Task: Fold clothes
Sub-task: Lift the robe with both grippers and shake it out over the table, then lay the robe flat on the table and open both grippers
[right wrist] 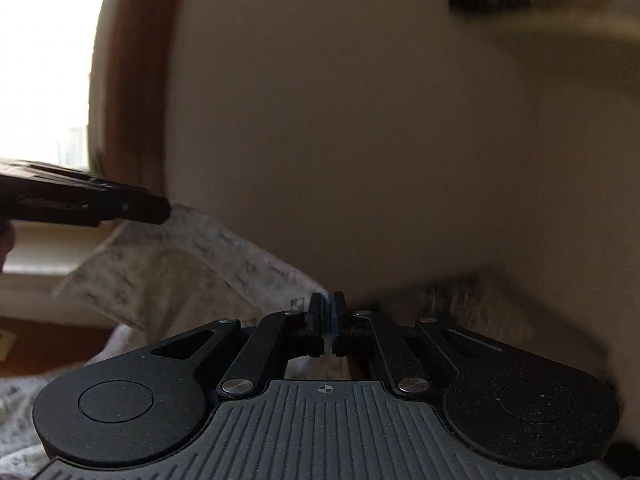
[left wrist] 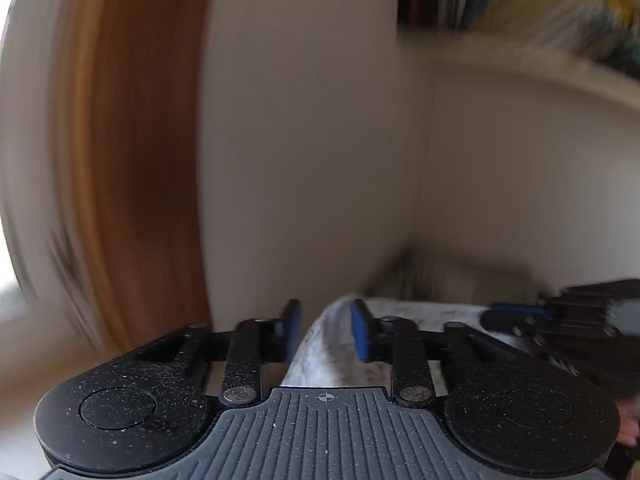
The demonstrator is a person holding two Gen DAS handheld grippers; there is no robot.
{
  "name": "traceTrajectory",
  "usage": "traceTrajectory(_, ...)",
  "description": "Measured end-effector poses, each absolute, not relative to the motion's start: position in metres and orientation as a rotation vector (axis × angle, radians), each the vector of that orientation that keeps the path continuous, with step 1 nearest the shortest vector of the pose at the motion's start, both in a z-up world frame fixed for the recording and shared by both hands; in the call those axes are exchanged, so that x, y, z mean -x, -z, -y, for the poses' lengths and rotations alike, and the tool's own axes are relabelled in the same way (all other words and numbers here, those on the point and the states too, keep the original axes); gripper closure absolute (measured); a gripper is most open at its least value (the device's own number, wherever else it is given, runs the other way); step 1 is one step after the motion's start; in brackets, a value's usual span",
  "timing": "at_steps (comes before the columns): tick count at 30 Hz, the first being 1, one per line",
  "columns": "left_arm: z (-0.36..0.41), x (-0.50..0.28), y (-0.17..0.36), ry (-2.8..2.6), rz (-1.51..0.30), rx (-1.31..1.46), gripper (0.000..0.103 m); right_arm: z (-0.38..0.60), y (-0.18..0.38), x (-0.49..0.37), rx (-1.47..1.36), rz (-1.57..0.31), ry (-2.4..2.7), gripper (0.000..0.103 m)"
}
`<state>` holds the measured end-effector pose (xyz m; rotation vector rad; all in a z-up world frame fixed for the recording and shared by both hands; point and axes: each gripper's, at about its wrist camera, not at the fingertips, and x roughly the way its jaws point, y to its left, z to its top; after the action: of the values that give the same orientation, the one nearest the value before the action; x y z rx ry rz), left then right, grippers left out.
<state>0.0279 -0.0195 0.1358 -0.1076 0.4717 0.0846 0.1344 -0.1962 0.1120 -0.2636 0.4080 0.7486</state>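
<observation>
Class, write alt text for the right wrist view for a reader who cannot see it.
The right gripper has its jaws shut on an edge of a white patterned cloth. The cloth stretches up and left to the left gripper, against a blurred beige wall.

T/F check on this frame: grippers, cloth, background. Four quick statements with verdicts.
1. The right gripper is clamped on the white patterned cloth. True.
2. The left gripper has its pads pressed together. False: they stand apart, with cloth between them.
3. The cloth is plain black. False: it is white with grey marks.
4. A wooden frame stands left of the wall in the left wrist view. True.
</observation>
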Motion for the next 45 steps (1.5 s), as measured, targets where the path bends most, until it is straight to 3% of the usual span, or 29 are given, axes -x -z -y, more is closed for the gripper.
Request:
traceTrajectory(3, 0.014, -0.038, -0.063, -0.053, -0.568, 0.159, 0.072, 0.199, -0.051, -0.163, 0.259, -0.521, -0.739, 0.093)
traceTrajectory(5, 0.006, -0.036, -0.041, -0.049, -0.583, 0.195, 0.071, 0.207, -0.032, -0.173, 0.246, -0.557, -0.748, 0.08)
traceTrajectory(7, -0.003, -0.027, -0.027, -0.039, -0.582, 0.234, 0.063, 0.217, -0.023, -0.179, 0.242, -0.573, -0.752, 0.071)
traceTrajectory(9, -0.008, -0.017, -0.025, -0.029, -0.563, 0.258, 0.045, 0.228, -0.023, -0.178, 0.228, -0.581, -0.764, 0.069)
traceTrajectory(13, -0.01, -0.003, -0.03, -0.013, -0.541, 0.273, 0.034, 0.257, -0.017, -0.157, 0.186, -0.612, -0.787, 0.065)
traceTrajectory(28, -0.006, 0.122, -0.137, -0.049, -0.329, 0.204, 0.023, 0.299, -0.044, -0.054, 0.167, -0.624, -0.854, 0.064)
traceTrajectory(33, -0.019, 0.157, -0.106, -0.043, -0.34, 0.291, 0.007, 0.3, -0.04, -0.033, 0.132, -0.688, -0.878, 0.063)
traceTrajectory(42, -0.029, 0.154, -0.043, -0.024, -0.418, 0.31, 0.006, 0.289, -0.023, -0.013, 0.136, -0.734, -0.909, 0.063)
traceTrajectory(43, -0.031, 0.153, -0.039, -0.022, -0.422, 0.316, 0.005, 0.286, -0.022, -0.01, 0.158, -0.73, -0.914, 0.064)
traceTrajectory(45, -0.034, 0.151, -0.032, -0.019, -0.432, 0.323, 0.005, 0.281, -0.02, -0.007, 0.215, -0.721, -0.911, 0.086)
